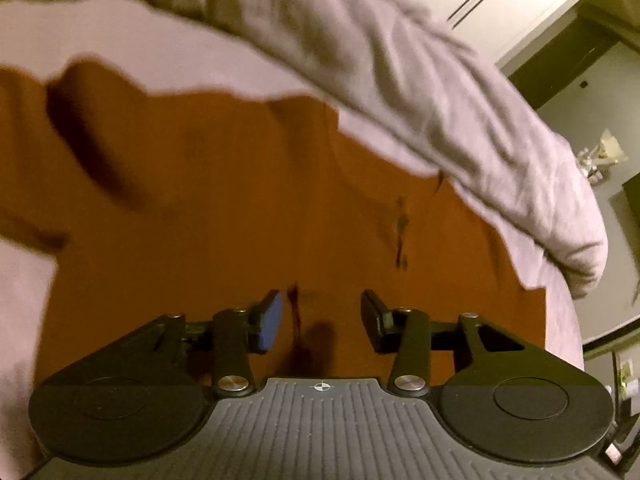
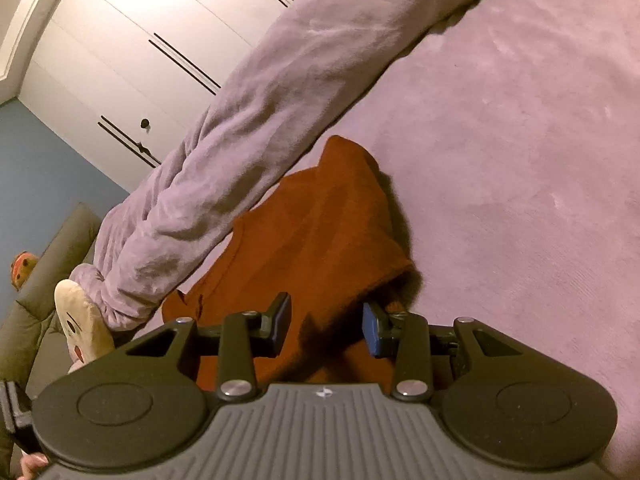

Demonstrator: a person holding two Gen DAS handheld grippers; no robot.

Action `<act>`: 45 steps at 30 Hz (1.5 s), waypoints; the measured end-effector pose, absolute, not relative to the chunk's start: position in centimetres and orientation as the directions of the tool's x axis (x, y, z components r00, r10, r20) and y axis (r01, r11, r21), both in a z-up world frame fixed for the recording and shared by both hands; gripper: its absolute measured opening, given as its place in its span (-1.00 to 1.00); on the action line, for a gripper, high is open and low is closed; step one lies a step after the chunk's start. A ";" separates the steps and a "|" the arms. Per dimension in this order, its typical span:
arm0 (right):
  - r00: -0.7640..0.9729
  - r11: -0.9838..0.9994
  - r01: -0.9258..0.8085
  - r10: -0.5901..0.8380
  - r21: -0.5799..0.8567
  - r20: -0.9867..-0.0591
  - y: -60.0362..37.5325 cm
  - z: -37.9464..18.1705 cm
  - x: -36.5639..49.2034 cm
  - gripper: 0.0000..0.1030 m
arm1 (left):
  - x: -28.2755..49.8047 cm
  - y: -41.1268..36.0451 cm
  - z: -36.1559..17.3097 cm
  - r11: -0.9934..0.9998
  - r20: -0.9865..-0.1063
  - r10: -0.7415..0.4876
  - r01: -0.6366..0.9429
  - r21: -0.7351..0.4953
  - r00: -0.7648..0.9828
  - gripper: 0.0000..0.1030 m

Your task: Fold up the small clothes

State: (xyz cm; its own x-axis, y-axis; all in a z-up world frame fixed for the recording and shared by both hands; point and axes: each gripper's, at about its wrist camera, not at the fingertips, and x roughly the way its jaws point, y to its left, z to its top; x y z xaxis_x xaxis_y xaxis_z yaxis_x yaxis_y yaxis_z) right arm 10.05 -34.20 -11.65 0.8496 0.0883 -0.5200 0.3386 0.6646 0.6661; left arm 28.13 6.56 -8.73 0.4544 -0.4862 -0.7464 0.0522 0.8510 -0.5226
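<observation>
Garment: rust-orange top (image 1: 248,200), spread mostly flat on the lilac bed (image 2: 520,140). We can make out what looks like a buttoned neck placket in the left view, so we're guessing a small polo or henley.

Left gripper (image 1: 321,318): jaws parted, nothing between the pads. We're hovering right over the middle of the cloth, which fills the view straight ahead and out to both sides. A sleeve or flap runs off to the far left.

Right gripper (image 2: 326,330): jaws also apart, not pinching anything that we can see. It's sitting at one edge of the top, where a raised fold of fabric (image 2: 344,216) bunches up directly ahead of the pads, just past them.

Long axis: in the right view the top stretches away from the jaws, more or less in line with the fingers. In the left view it runs across, side to side.

Nearer hand: our call is the right, since that lifted edge is basically at its fingertips. The left is over the flat body with no edge handy.

Rolled duvet (image 1: 400,80): same lilac colour, lying along the far side of the top, looks like it's touching or overlapping the edge.

Watch out: kinda blurry on the left side, so layers there are hard to tell.
</observation>
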 end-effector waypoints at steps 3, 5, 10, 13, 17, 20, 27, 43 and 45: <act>0.847 0.679 0.336 0.085 0.652 -0.525 -34.3 -11.5 9.8 -0.29 | 27.7 6.5 -10.0 0.796 -0.724 -0.555 0.010 -0.605 0.409 -0.01; 0.847 0.681 0.337 0.082 0.650 -0.525 -34.4 -11.5 9.8 -0.29 | 27.5 6.4 -10.5 0.770 -0.711 -0.577 -0.021 -0.638 0.401 0.02; 0.856 0.649 0.339 0.086 0.681 -0.509 -34.6 -12.0 10.1 -0.29 | 28.2 6.2 -12.3 0.632 -0.634 -0.683 -0.141 -0.762 0.362 -0.25; 0.860 0.634 0.339 0.090 0.695 -0.502 -34.5 -12.1 10.1 -0.28 | 28.6 5.6 -12.3 0.651 -0.650 -0.669 -0.137 -0.747 0.361 -0.79; 0.861 0.629 0.334 0.098 0.702 -0.499 -34.7 -12.1 10.1 -0.26 | 28.6 5.9 -9.7 0.709 -0.663 -0.616 -0.066 -0.702 0.426 -0.81; 0.862 0.624 0.335 0.099 0.706 -0.497 -35.0 -12.0 10.1 -0.25 | 28.5 7.3 -6.9 0.738 -0.645 -0.581 -0.014 -0.675 0.496 -0.82; 0.870 0.590 0.333 0.108 0.735 -0.481 -34.8 -12.1 10.5 -0.17 | 28.6 10.6 -3.2 0.798 -0.626 -0.482 0.012 -0.602 0.613 -0.82; 0.850 0.596 0.373 0.088 0.711 -0.520 -34.2 -12.5 12.5 -0.61 | 27.9 12.4 -5.0 0.866 -0.672 -0.406 0.027 -0.499 0.619 -0.80; 0.850 0.604 0.377 0.075 0.703 -0.521 -34.3 -12.5 12.5 -0.82 | 27.8 12.5 -5.6 0.870 -0.685 -0.403 0.020 -0.493 0.607 -0.80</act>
State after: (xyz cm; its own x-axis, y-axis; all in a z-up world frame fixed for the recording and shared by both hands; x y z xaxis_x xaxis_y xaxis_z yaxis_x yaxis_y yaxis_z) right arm 12.47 -34.30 -12.54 0.8504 0.0753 -0.5207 0.3767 0.6038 0.7025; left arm 27.82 12.48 -5.61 0.6068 -0.4027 -0.6853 0.0202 0.8697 -0.4932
